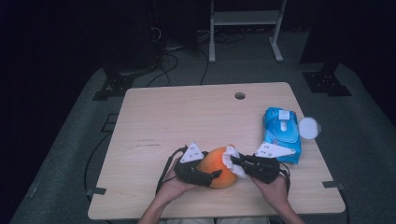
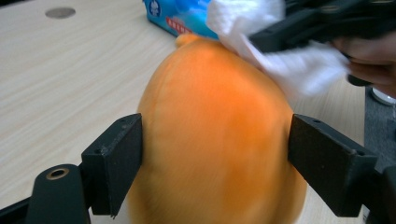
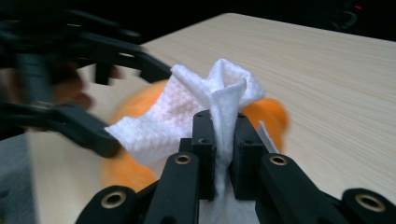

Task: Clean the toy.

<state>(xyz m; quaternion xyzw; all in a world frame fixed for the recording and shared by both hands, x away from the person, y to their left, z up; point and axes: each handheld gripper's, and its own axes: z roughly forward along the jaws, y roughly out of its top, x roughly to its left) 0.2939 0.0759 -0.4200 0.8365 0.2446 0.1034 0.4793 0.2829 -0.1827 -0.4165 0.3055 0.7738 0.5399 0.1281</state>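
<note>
An orange soft ball point(image 1: 217, 167) is seen on the wooden table point(image 1: 187, 121) near its front edge, at about 6 o'clock from the table's middle in the high view. It is clamped between the two black jaws of the left gripper point(image 1: 211, 178), whose pads are pressed against its flanks at 9 and 3 o'clock in the left gripper view point(image 2: 215, 154); the jaws are set fairly wide by the ball's bulk. No earlier motion of these jaws is told here. A white wipe point(image 3: 205, 112) is pinched tight between the narrow jaws of the right gripper point(image 3: 219, 154), and its loose folds are laid against the ball's upper side, at about 1 o'clock on the ball in the left gripper view point(image 2: 289, 56). A blue pack of wipes point(image 1: 281, 133) is seen at about 2 o'clock from the ball, well apart from it, with a white round lid point(image 1: 309, 128) just beside the pack at the table's right edge.
</note>
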